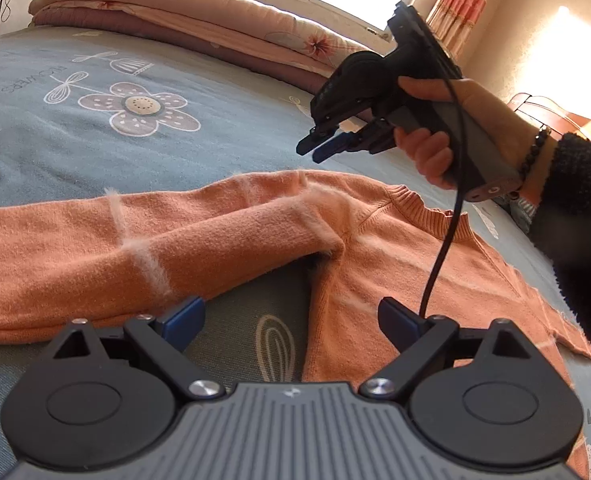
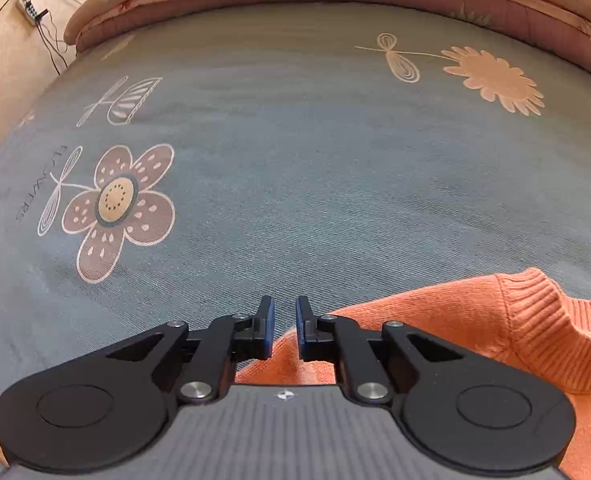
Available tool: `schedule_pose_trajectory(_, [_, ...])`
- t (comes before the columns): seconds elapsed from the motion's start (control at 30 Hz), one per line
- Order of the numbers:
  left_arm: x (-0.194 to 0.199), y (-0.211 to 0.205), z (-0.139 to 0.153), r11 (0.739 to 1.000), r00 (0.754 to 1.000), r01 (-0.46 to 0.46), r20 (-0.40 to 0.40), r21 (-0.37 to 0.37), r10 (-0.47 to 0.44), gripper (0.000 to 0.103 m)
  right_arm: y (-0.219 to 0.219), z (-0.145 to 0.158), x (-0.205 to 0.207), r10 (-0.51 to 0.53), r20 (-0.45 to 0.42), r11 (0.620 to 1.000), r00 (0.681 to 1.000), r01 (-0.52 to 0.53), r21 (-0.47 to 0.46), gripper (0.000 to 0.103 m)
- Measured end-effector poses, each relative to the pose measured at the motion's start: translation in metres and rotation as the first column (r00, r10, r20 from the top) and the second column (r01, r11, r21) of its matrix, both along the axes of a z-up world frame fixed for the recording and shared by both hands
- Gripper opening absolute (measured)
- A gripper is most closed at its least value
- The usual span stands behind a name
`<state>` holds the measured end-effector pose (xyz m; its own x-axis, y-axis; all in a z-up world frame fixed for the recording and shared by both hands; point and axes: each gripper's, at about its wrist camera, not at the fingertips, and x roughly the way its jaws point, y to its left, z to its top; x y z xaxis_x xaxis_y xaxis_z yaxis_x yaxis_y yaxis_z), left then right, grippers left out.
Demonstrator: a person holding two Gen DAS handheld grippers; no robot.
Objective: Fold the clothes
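On the grey-blue flowered bedsheet (image 1: 95, 152) your orange sweater (image 1: 223, 236) lies flat, one sleeve folded across. Left gripper (image 1: 291, 316) hovers wide open over its armpit, empty. Right gripper (image 2: 284, 322) above the collar, narrow gap, gripping nothing.

My right gripper (image 1: 322, 147): black body, blue pads, grey ribbed handle, black cable (image 1: 443, 240). Black fuzzy sleeve (image 1: 575, 184), beaded bracelet (image 1: 535, 152).

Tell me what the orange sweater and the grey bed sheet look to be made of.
Orange sweater: soft knit, probably wool or acrylic; ribbed collar, fuzzy nap along its creases. Grey bed sheet: woven cloth, likely cotton; matte, fine diagonal twill lines, printed flowers.
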<state>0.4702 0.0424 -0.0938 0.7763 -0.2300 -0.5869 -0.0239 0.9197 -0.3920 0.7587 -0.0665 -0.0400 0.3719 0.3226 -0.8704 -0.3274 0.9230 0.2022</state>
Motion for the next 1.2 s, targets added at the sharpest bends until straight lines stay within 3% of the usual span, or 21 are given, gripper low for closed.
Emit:
schedule_pose_trajectory(0.07, [0.001, -0.001, -0.001, 1.000, 1.000, 0.004, -0.001, 0.004, -0.004, 0.093, -0.007, 0.000, 0.002, -0.038, -0.018, 0.999, 0.999, 0.038, -0.026, 0.035])
schedule_pose_trajectory(0.1, [0.001, -0.002, -0.001, 1.000, 1.000, 0.006, -0.001, 0.007, -0.006, 0.093, -0.010, -0.002, 0.004, -0.063, -0.029, 0.997, 0.998, 0.061, -0.042, 0.036])
schedule_pose_trajectory(0.23, [0.001, -0.003, -0.001, 1.000, 1.000, 0.007, -0.007, 0.012, -0.007, 0.093, -0.023, -0.024, 0.015, -0.160, -0.110, 0.987, 0.981, 0.160, -0.012, 0.036])
schedule_pose_trajectory(0.33, [0.002, -0.001, -0.002, 1.000, 1.000, 0.006, -0.012, 0.012, -0.006, 0.093, -0.027, -0.030, 0.019, -0.196, -0.101, 0.980, 0.976, 0.199, 0.025, 0.036])
schedule_pose_trajectory(0.37, [0.002, -0.002, -0.001, 1.000, 1.000, 0.006, -0.012, 0.013, -0.006, 0.093, -0.027, -0.029, 0.020, -0.203, -0.090, 0.978, 0.975, 0.206, 0.029, 0.030])
schedule_pose_trajectory(0.4, [0.002, -0.002, -0.002, 1.000, 1.000, 0.008, -0.013, 0.015, -0.008, 0.093, -0.027, -0.028, 0.020, -0.208, -0.054, 0.978, 0.977, 0.210, 0.022, 0.009])
schedule_pose_trajectory(0.43, [0.003, -0.002, -0.002, 1.000, 1.000, 0.010, -0.013, 0.018, -0.010, 0.094, -0.027, -0.027, 0.020, -0.202, -0.007, 0.979, 0.979, 0.202, 0.015, 0.004])
schedule_pose_trajectory(0.57, [0.002, -0.002, -0.001, 0.999, 1.000, 0.012, -0.011, 0.031, -0.011, 0.094, -0.023, -0.024, 0.011, -0.041, -0.030, 0.990, 0.999, 0.044, 0.131, 0.013])
schedule_pose_trajectory(0.67, [0.001, 0.000, 0.000, 1.000, 1.000, 0.015, -0.008, 0.025, -0.015, 0.094, 0.002, -0.010, -0.019, 0.193, 0.075, 0.980, 0.978, -0.195, 0.023, 0.019])
schedule_pose_trajectory(0.73, [0.000, 0.002, 0.001, 1.000, 1.000, 0.013, -0.001, 0.025, -0.013, 0.094, 0.015, 0.000, -0.039, 0.354, 0.096, 0.935, 0.930, -0.353, -0.025, 0.027])
schedule_pose_trajectory(0.8, [0.000, 0.005, 0.001, 1.000, 1.000, 0.003, -0.002, 0.019, -0.003, 0.094, 0.026, 0.010, -0.058, 0.479, 0.122, 0.878, 0.869, -0.476, -0.060, 0.056])
schedule_pose_trajectory(0.87, [0.001, 0.007, 0.000, 1.000, 1.000, -0.002, -0.007, 0.015, 0.002, 0.094, 0.037, 0.018, -0.077, 0.587, 0.170, 0.810, 0.792, -0.574, -0.123, 0.069])
schedule_pose_trajectory(1.0, [0.001, 0.006, -0.001, 1.000, 1.000, 0.004, -0.010, 0.016, -0.004, 0.094, 0.064, 0.015, -0.102, 0.742, 0.161, 0.663, 0.651, -0.676, -0.322, 0.070])
schedule_pose_trajectory(1.17, [0.001, 0.006, -0.001, 1.000, 1.000, 0.011, -0.010, 0.014, -0.011, 0.094, 0.086, -0.016, -0.123, 0.880, 0.065, 0.416, 0.470, -0.699, -0.581, 0.069])
schedule_pose_trajectory(1.2, [0.002, 0.006, -0.002, 1.000, 1.000, 0.011, -0.013, 0.015, -0.011, 0.094, 0.088, -0.020, -0.123, 0.893, 0.052, 0.387, 0.448, -0.701, -0.599, 0.069])
